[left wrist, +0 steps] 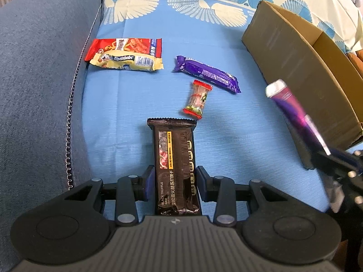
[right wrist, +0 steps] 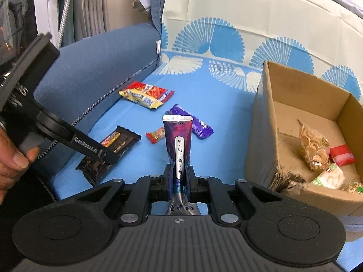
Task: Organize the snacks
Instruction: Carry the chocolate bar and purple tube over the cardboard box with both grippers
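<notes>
A black cracker pack (left wrist: 172, 149) lies lengthwise on the blue sheet, and my left gripper (left wrist: 175, 179) is shut on its near half, a pad against each long edge. The right wrist view shows that left gripper (right wrist: 106, 154) tilted down onto the pack (right wrist: 122, 140). My right gripper (right wrist: 179, 174) is shut on a purple and silver sachet (right wrist: 178, 133), which stands upright above the sheet. The sachet (left wrist: 288, 104) also shows at the right of the left wrist view, in front of the cardboard box (left wrist: 295, 63).
On the sheet lie a red chip bag (left wrist: 136, 45), a yellow candy pack (left wrist: 127, 62), a purple bar (left wrist: 206, 73) and a small red-ended candy (left wrist: 197, 97). The open box (right wrist: 261, 136) at right holds several snacks (right wrist: 313, 147). A grey-blue cushion (left wrist: 38, 90) borders the left. A hand (right wrist: 11, 158) holds the left gripper.
</notes>
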Available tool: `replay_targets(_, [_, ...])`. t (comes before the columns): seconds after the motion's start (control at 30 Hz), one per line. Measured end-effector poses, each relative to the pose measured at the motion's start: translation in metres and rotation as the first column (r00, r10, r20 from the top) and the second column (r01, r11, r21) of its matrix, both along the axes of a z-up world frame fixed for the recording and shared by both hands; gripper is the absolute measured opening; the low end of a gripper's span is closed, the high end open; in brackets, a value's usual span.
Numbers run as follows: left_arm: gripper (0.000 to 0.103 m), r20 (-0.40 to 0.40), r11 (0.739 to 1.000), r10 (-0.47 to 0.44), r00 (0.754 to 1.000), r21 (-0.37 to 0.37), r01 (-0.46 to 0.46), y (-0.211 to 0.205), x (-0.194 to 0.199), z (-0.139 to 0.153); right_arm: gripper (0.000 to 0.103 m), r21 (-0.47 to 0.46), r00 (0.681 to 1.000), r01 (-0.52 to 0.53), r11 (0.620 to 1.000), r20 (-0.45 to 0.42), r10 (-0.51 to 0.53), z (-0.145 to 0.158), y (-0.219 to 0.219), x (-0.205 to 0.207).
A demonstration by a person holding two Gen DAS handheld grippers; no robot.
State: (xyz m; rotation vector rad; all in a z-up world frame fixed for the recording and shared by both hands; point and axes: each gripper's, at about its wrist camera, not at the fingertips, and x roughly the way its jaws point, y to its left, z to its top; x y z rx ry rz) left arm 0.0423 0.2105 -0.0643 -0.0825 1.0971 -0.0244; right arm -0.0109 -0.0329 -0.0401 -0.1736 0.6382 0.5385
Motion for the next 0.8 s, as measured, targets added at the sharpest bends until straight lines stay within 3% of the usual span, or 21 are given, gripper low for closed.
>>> replay_targets(0.37, [0.042,0.043,0.999,0.034,0.999,-0.002,-0.034,0.002,-0.005,0.006,0.011,-0.029,0.97,-0.087,0.996,0.224,0.091,0.063,-0.035,0.003])
replay_targets(0.57, [0.042,0.101,0.997,0.078,0.992,-0.017,-0.077,0.008,-0.01,0.014,0.011,0.031,0.983,-0.042,0.999,0.178,0.036,0.047,-0.053,0.011])
replay_targets(0.8, [0.042,0.189,0.996,0.093,0.978,0.0,-0.095,0.004,-0.015,0.026,0.011,0.06,0.974,-0.066,0.996,0.22,0.051,0.046,-0.054,0.008])
